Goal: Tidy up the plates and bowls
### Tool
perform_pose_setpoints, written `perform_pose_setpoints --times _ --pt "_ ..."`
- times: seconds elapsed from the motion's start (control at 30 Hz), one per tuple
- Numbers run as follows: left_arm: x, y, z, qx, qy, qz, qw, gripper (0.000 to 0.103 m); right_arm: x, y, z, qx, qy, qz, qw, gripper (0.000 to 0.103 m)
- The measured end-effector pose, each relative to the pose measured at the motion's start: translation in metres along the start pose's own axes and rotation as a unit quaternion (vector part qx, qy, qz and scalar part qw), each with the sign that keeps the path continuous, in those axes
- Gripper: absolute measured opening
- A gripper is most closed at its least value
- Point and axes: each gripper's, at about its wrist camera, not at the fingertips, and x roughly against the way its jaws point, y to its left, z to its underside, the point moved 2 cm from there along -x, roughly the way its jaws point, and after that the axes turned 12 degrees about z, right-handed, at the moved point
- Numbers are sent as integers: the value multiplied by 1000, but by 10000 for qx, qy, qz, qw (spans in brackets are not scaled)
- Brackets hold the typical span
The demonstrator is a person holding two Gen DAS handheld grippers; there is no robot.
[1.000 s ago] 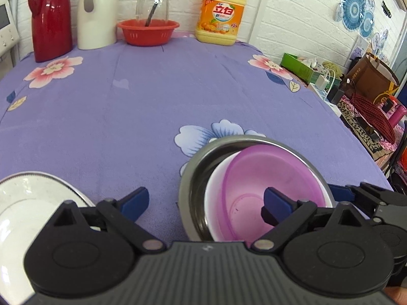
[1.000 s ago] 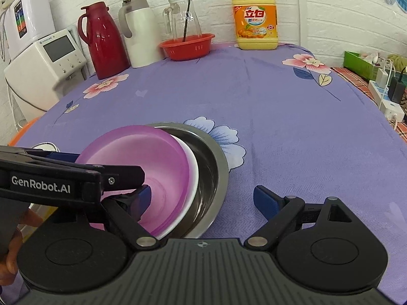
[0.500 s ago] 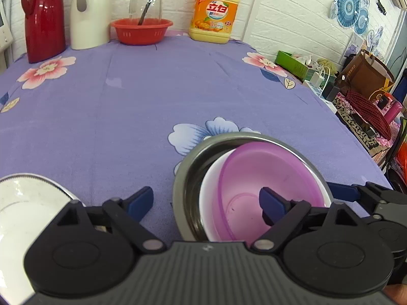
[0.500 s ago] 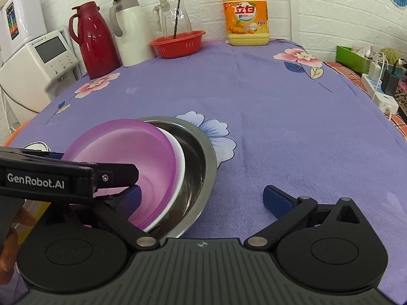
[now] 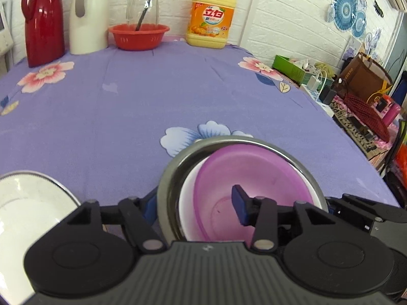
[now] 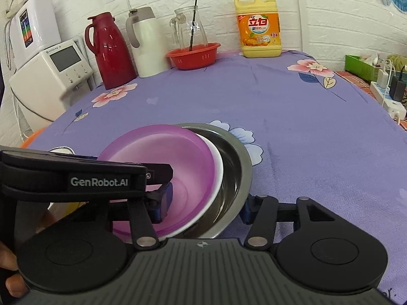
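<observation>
A purple plastic bowl (image 5: 254, 178) sits in a white bowl (image 5: 187, 198), nested inside a steel bowl (image 5: 175, 162) on the purple flowered tablecloth. My left gripper (image 5: 195, 203) straddles the left walls of the nested bowls, one finger outside the steel bowl, one inside the purple bowl. My right gripper (image 6: 206, 203) straddles the right walls of the stack (image 6: 162, 157) in the same way, left finger inside the purple bowl, right finger outside the steel bowl (image 6: 241, 157). A white plate (image 5: 28, 203) lies at the left.
At the table's back stand a red thermos (image 5: 43, 23), a white thermos (image 5: 89, 15), a red basket (image 5: 138, 35) with a glass jug, and a yellow detergent bottle (image 5: 211, 17). A white appliance (image 6: 51, 76) stands left of the table. Clutter lies off the right edge.
Both grippers have narrowed around the walls of the nested bowls. The left gripper's fingers now pinch the stack's left side, the right gripper's fingers its right side.
</observation>
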Motion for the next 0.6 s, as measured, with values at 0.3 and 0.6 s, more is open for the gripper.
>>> perform_pose_setpoints --times 0.3,0.6 --pt "23 -21 -2 7 -234 261 9994 45 34 0 -5 67 -358 358 9987 96" --pt "73 -1 3 179 -688 279 9971 45 58 37 -13 498 -647 307 9962 96"
